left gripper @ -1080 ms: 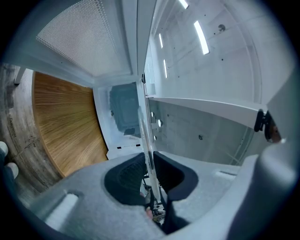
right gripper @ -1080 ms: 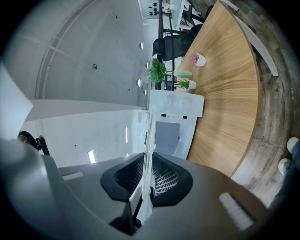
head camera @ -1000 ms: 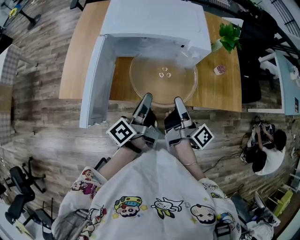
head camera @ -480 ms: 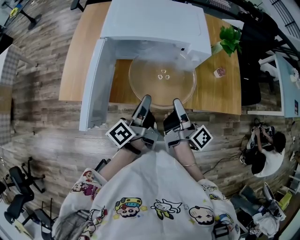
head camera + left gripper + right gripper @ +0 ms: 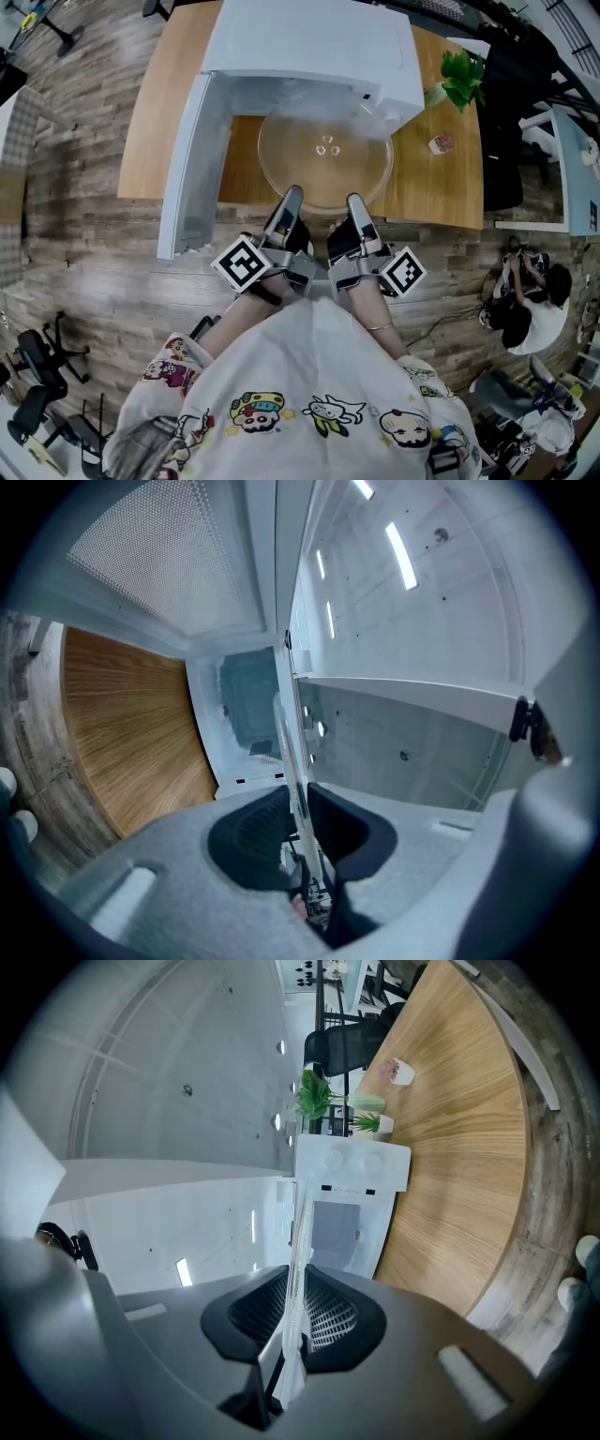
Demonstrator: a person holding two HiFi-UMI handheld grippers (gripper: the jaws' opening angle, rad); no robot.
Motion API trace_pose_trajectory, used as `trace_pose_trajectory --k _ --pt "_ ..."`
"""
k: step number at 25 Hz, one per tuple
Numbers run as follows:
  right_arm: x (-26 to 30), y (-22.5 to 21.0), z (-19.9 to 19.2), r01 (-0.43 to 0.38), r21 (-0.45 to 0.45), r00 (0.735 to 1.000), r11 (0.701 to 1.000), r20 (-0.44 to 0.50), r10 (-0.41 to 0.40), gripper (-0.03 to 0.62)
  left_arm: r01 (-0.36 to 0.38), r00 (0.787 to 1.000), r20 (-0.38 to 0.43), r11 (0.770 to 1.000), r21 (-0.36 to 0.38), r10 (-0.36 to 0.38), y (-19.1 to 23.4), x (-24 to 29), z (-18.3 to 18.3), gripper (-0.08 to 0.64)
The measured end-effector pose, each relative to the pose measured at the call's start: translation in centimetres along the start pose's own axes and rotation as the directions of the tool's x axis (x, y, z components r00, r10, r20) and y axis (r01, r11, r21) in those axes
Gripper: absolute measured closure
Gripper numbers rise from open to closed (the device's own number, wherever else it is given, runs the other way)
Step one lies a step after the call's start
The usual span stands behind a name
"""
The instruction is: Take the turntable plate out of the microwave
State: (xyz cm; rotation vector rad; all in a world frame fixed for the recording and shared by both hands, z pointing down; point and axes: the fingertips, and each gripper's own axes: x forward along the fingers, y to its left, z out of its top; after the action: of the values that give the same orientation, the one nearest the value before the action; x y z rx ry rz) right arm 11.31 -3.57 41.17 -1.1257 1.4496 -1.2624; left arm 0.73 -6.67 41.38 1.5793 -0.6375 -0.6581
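**Thin glass rim, two narrow grips**

The left tongs [image 5: 293,194] and right tongs [image 5: 354,199] each pinch the near rim of the glass turntable plate [image 5: 326,155]. It sits at frame centre, partly out of the open microwave [image 5: 309,47], above the worktop [image 5: 436,187]. Uneven pulling could tilt it, and the smooth glass might slip and shatter.

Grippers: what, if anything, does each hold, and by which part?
Left gripper and right gripper both clamp the glass turntable plate by its near rim.
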Motion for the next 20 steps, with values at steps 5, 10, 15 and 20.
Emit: trace_pose_trajectory --k 5,10,15,20 --pt "0.03 -0.18 0.08 0.003 0.001 1.000 1.000 -0.004 -0.003 0.535 0.001 1.000 0.007 1.000 -0.004 -0.001 0.07 0.08 -0.05 0.505" --pt "0.11 -0.17 -0.24 0.003 0.002 1.000 1.000 -0.013 -0.003 0.534 0.000 1.000 0.012 1.000 -0.004 0.000 0.09 -0.13 0.14 0.505" --pt "0.30 -0.26 -0.04 0.003 0.009 1.000 1.000 -0.014 -0.003 0.535 -0.004 1.000 0.013 1.000 -0.005 0.004 0.20 0.12 0.15 0.505" --pt "0.29 -0.28 0.10 0.001 0.011 1.000 1.000 -0.015 -0.001 0.534 -0.007 1.000 0.012 1.000 -0.007 0.007 0.19 0.20 0.09 0.505"
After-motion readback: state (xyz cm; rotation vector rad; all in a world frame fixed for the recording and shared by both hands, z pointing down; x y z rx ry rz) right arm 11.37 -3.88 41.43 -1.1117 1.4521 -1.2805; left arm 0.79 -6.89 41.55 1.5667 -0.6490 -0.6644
